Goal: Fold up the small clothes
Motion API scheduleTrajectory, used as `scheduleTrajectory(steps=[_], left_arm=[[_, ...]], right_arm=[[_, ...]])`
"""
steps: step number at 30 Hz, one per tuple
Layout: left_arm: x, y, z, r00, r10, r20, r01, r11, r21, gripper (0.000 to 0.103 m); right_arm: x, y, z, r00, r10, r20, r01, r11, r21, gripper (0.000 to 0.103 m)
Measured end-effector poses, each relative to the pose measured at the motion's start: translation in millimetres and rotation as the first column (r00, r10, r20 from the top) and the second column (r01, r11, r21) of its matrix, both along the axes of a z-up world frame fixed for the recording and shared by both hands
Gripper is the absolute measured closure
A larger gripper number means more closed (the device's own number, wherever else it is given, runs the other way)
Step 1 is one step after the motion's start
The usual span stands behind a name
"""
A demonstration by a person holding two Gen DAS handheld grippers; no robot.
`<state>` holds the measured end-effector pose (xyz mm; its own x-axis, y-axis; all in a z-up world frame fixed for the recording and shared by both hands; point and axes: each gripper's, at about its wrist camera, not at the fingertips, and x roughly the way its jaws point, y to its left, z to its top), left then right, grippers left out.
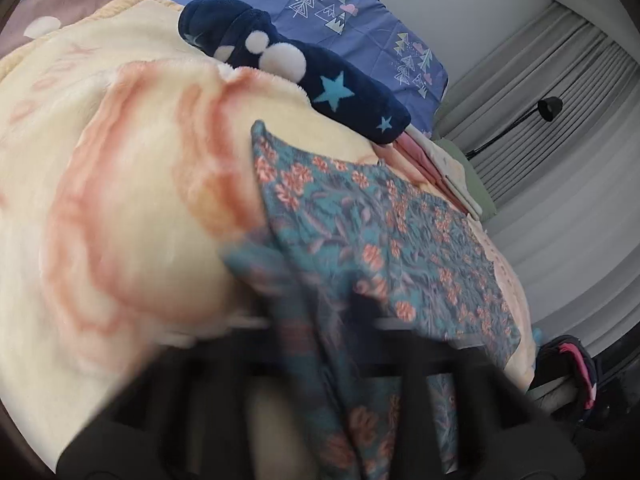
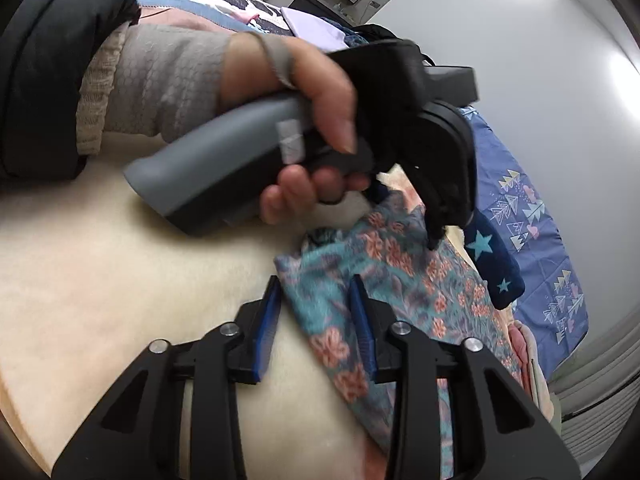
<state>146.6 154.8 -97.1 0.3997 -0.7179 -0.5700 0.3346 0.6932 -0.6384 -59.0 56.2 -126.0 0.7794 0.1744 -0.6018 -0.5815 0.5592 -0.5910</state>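
the floral cloth (image 1: 372, 232) lies on the cream blanket (image 1: 120, 184), one end pinched in the left gripper (image 2: 436, 236); carry that end low and straight across so the fold lands square. the right gripper (image 2: 316, 332) is spread wide, straddling the near edge unclamped. the left view blurs its own fingers; the right view shows them clearly.

A patterned garment (image 2: 404, 280) lies on a fleece blanket (image 1: 120, 184) that covers the bed. In the right wrist view the right gripper (image 2: 316, 320) sits over the garment's near corner, its jaws apart with cloth between them. The left gripper (image 2: 436, 216), held in a hand (image 2: 316, 116), reaches down to the garment's far edge. Beyond the garment a plush item (image 1: 320, 76) rests on the blanket, with a bedsheet (image 1: 340, 12) behind it and folded clothes (image 1: 452, 168) stacked to its right.
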Motion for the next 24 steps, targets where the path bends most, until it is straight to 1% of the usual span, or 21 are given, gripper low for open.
scheduleTrajectory(steps=[1, 2, 3, 4, 5, 6, 7, 8, 9, 10, 12, 13, 14, 16, 17, 19, 20, 21, 23, 24], left_arm=[[1, 5, 3, 1.000, 0.021, 0.009, -0.020, 0.998, -0.052, 0.097], [-2, 10, 8, 0.999, 0.027, 0.040, -0.024, 0.996, -0.087, 0.097], [-6, 12, 12, 0.996, 0.030, 0.079, -0.023, 0.995, -0.095, 0.097], [-8, 13, 12, 0.995, 0.032, 0.096, -0.024, 0.996, -0.081, 0.097], [-4, 13, 3, 0.998, 0.036, 0.060, -0.032, 0.998, -0.062, 0.097], [2, 13, -11, 0.999, 0.042, -0.002, -0.042, 0.998, -0.039, 0.096], [4, 15, -19, 0.999, 0.039, -0.038, -0.040, 0.998, -0.042, 0.093], [4, 17, -19, 0.998, 0.043, -0.042, -0.045, 0.997, -0.059, 0.093], [2, 18, -16, 0.998, 0.049, -0.031, -0.051, 0.997, -0.056, 0.090], [0, 18, -14, 0.998, 0.055, -0.023, -0.056, 0.997, -0.045, 0.086], [-1, 18, -15, 0.998, 0.059, -0.026, -0.060, 0.997, -0.039, 0.086], [-1, 18, -15, 0.998, 0.058, -0.027, -0.059, 0.997, -0.043, 0.086], [-1, 18, -15, 0.998, 0.057, -0.030, -0.058, 0.997, -0.049, 0.086], [1, 18, -16, 0.998, 0.053, -0.038, -0.055, 0.997, -0.060, 0.082], [3, 18, -16, 0.998, 0.048, -0.046, -0.052, 0.996, -0.069, 0.080], [10, 12, -13, 0.998, 0.032, -0.062, -0.037, 0.996, -0.079, 0.063], [14, 7, -9, 0.998, 0.027, -0.058, -0.031, 0.997, -0.071, 0.058], [17, 1, -5, 0.999, 0.024, -0.044, -0.026, 0.999, -0.047, 0.055], [26, -15, 0, 1.000, 0.012, -0.017, -0.012, 1.000, 0.027, 0.057], [31, -21, -2, 1.000, 0.008, -0.015, -0.007, 0.999, 0.053, 0.067]], right_arm=[[0, 1, 3, 1.000, -0.010, 0.016, 0.010, 1.000, 0.004, 0.099], [-4, 0, 8, 0.999, -0.009, 0.035, 0.009, 1.000, 0.019, 0.099], [-9, -3, 16, 0.999, 0.006, 0.035, -0.008, 0.999, 0.050, 0.099], [-13, -7, 22, 1.000, 0.017, 0.026, -0.019, 0.996, 0.082, 0.099], [-14, -8, 22, 1.000, 0.019, 0.021, -0.021, 0.996, 0.088, 0.099], [-12, -6, 16, 1.000, 0.020, 0.009, -0.021, 0.998, 0.065, 0.099], [-8, -2, 4, 0.999, 0.018, -0.027, -0.017, 1.000, 0.022, 0.099], [-7, -2, -2, 1.000, 0.011, -0.025, -0.011, 1.000, 0.005, 0.099], [-11, -1, -2, 1.000, 0.014, -0.006, -0.014, 1.000, 0.002, 0.099], [-16, 0, 2, 1.000, 0.027, 0.013, -0.027, 1.000, 0.006, 0.097], [-21, -2, 5, 0.999, 0.035, 0.013, -0.035, 0.999, 0.017, 0.094], [-23, -4, 6, 0.999, 0.031, 0.010, -0.031, 0.999, 0.018, 0.089], [-24, -6, 6, 1.000, 0.023, 0.015, -0.023, 1.000, 0.018, 0.079], [-25, -9, 9, 0.999, -0.004, 0.040, 0.003, 1.000, 0.023, 0.068], [-24, -9, 10, 0.999, -0.012, 0.040, 0.011, 1.000, 0.024, 0.067], [-17, -5, 7, 0.999, -0.031, 0.018, 0.031, 1.000, 0.007, 0.066], [-13, -4, 5, 0.999, -0.035, 0.011, 0.035, 0.999, -0.001, 0.066], [-10, -1, 4, 0.999, -0.039, 0.005, 0.039, 0.999, -0.008, 0.066], [0, 6, 2, 0.998, -0.057, 0.000, 0.057, 0.998, -0.010, 0.066], [5, 8, 2, 0.998, -0.070, 0.000, 0.070, 0.998, -0.006, 0.066]])
